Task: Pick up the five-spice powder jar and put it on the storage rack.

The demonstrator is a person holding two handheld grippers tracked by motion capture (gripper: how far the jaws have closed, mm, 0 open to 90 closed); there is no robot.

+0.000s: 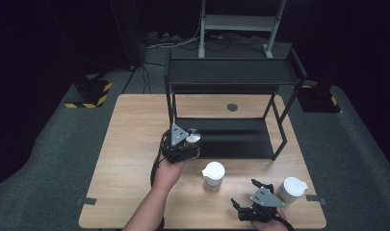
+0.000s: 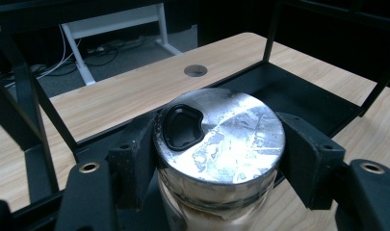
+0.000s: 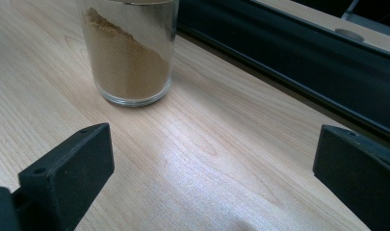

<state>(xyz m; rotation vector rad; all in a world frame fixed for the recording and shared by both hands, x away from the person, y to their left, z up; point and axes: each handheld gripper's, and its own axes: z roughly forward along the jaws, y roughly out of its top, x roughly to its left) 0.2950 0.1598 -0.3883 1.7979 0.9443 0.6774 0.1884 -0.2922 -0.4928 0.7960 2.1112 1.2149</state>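
While the left tongs [image 1: 191, 140] clamped a silver-lidded jar [image 2: 219, 139] at the black rack's [image 1: 231, 72] lower shelf — unplaced — the right tongs [image 1: 245, 193] stood open, two white-lidded jars [image 1: 214, 172] waiting on the worktop [image 1: 130, 159].

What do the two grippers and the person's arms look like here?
Both grippers, left gripper and right gripper, are black with blocky black jaws, and each carries a grey three-cornered plate on top. A black cable trails from the left one. The forearms are bare, without sleeves.

Upright silver-lidded glass jar [image 2: 219, 144], clamped
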